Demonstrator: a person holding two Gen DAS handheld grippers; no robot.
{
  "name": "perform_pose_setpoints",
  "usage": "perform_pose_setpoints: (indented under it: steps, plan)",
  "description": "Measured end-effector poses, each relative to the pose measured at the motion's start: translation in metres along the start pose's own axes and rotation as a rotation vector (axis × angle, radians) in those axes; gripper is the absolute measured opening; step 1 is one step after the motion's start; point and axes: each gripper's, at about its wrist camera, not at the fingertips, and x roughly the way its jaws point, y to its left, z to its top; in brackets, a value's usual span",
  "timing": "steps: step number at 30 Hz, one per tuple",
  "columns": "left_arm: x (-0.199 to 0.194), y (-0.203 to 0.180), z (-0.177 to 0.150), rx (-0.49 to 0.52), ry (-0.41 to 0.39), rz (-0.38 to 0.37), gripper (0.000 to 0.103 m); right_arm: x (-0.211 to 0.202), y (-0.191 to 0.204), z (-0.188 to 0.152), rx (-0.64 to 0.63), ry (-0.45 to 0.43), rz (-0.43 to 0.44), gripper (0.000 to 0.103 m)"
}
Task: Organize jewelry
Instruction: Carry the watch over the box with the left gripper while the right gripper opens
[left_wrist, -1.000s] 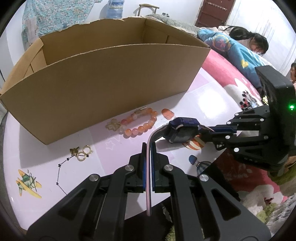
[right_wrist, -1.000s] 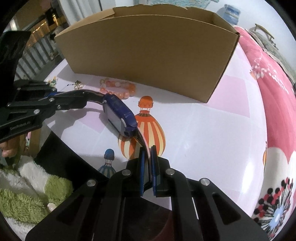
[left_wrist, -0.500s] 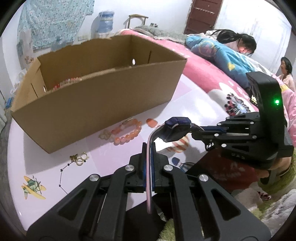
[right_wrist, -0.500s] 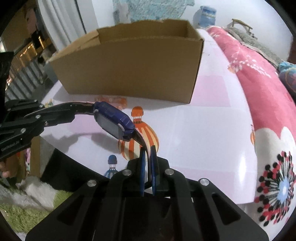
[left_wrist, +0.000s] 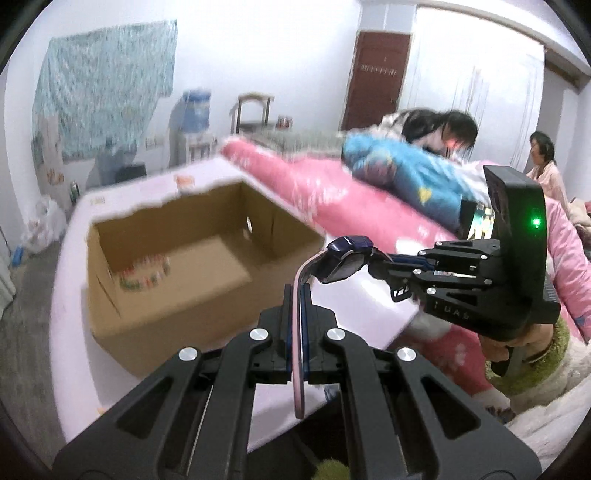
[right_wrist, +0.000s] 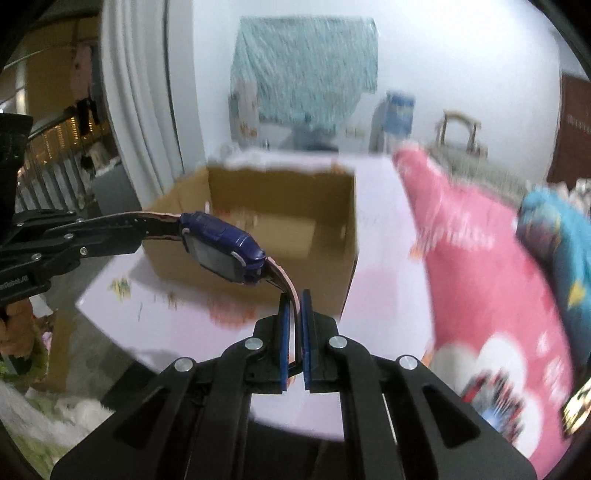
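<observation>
Holding a watch (right_wrist: 225, 251) aloft between both tools, above the near edge of the pale lilac table (left_wrist: 70, 354). My left gripper (left_wrist: 295, 295) pinches one soft pink strap end flat between its blue pads; my right gripper (right_wrist: 294, 306) is clamped on the other strap. Watch body: glossy navy plastic, rounded rectangle, dark screen. Beyond it, an open corrugated cardboard box (left_wrist: 177, 306), torn rim, with a beaded bracelet (left_wrist: 144, 275) blurred on its floor at left.

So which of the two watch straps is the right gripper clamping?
The right gripper clamps the strap coming off the watch end nearer its own camera; the left gripper pinches the opposite strap.
</observation>
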Motion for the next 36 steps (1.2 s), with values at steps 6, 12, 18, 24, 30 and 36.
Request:
perform_pose_setpoints:
  steps: [6,12,18,24,30,36]
  plan:
    - [0.013,0.036,0.050,-0.040,-0.027,0.017,0.003,0.024,-0.005,0.078,-0.097,-0.050,0.034,0.006]
    - [0.079,0.117,0.074,-0.259,0.141,-0.034,0.003,0.128,-0.003,0.131,-0.121,0.222,0.138,0.006]
    - [0.163,0.170,0.058,-0.453,0.397,-0.128,0.004,0.219,0.004,0.147,-0.167,0.483,0.158,0.005]
    - [0.210,0.197,0.050,-0.460,0.478,-0.035,0.004,0.264,0.012,0.157,-0.244,0.539,0.107,0.005]
    - [0.216,0.205,0.062,-0.452,0.443,-0.077,0.003,0.253,0.000,0.165,-0.190,0.470,0.115,0.005]
    - [0.224,0.174,0.082,-0.356,0.446,-0.231,0.003,0.220,-0.034,0.175,-0.114,0.356,0.065,0.005]
